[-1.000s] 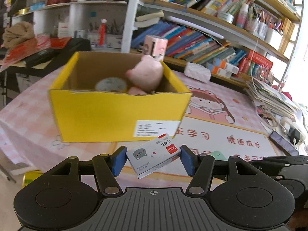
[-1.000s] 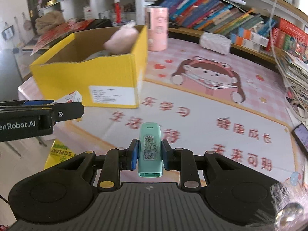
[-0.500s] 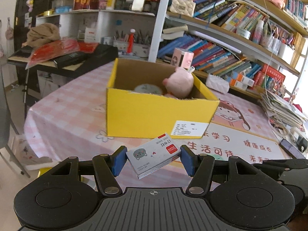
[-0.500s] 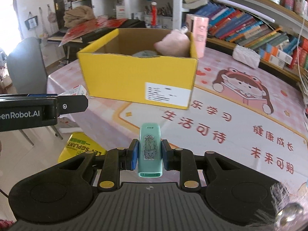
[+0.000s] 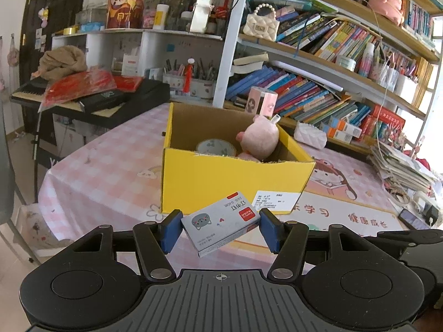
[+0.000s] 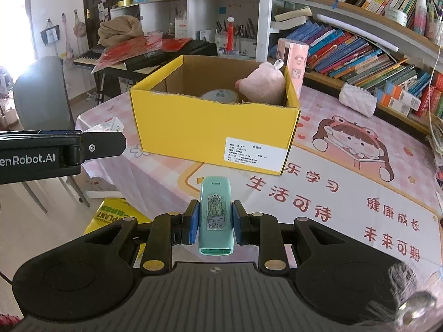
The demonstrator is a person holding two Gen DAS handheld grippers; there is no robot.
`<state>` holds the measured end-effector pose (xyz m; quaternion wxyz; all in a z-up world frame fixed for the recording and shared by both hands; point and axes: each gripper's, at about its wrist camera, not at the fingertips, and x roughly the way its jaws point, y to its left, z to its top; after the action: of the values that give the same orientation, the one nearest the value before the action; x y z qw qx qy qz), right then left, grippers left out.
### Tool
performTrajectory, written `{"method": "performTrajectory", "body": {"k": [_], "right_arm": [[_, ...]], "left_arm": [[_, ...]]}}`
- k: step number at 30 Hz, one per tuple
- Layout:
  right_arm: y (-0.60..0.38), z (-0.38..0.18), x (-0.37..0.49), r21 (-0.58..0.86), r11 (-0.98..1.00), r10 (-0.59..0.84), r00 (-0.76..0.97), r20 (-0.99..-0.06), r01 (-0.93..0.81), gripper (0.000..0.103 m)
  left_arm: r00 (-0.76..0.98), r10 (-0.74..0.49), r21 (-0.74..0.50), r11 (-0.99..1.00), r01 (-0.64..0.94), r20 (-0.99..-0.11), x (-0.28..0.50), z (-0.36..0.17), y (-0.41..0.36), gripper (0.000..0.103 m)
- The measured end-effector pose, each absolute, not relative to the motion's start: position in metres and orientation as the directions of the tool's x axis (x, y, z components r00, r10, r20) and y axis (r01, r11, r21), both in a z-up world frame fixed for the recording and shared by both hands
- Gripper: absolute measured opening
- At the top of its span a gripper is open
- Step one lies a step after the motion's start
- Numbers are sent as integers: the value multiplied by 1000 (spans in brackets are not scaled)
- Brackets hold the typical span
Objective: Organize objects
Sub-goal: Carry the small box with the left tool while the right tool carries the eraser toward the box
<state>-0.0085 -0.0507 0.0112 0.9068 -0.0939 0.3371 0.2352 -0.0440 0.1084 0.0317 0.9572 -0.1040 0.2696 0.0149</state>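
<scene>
A yellow cardboard box (image 5: 221,182) (image 6: 210,132) stands open on the table, holding a pink plush pig (image 5: 260,141) (image 6: 263,85) and a round patterned tin (image 5: 216,146). My left gripper (image 5: 220,229) is shut on a small grey staples box (image 5: 221,222) with a cat picture, held near the table's front edge, short of the yellow box. My right gripper (image 6: 214,222) is shut on a mint green stapler (image 6: 215,218) with a cactus sticker, also in front of the box. The left gripper shows at the left of the right wrist view (image 6: 55,149).
A pink cartoon tablecloth (image 6: 346,182) covers the table. A pink carton (image 6: 293,63) and a white quilted pouch (image 6: 358,102) lie behind the box. Bookshelves (image 5: 318,88) stand beyond. A keyboard (image 5: 105,96), a grey chair (image 6: 41,94) and a yellow-green pack (image 6: 110,215) on the floor are at the left.
Both grippers have pulled back and up from the yellow box, which now looks smaller and farther. Each still holds its object.
</scene>
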Motion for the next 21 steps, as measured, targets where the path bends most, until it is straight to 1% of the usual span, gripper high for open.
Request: {"method": "performTrajectory", "body": {"k": [11, 21], "right_arm": [[-49, 13, -8, -20, 890, 332, 677, -657, -456, 23], [-48, 18, 2, -10, 902, 317, 678, -663, -432, 23]], "left_arm": [[859, -60, -193, 980, -46, -508, -44, 33, 110, 59], [871, -51, -200, 978, -55, -489, -36, 38, 117, 59]]}}
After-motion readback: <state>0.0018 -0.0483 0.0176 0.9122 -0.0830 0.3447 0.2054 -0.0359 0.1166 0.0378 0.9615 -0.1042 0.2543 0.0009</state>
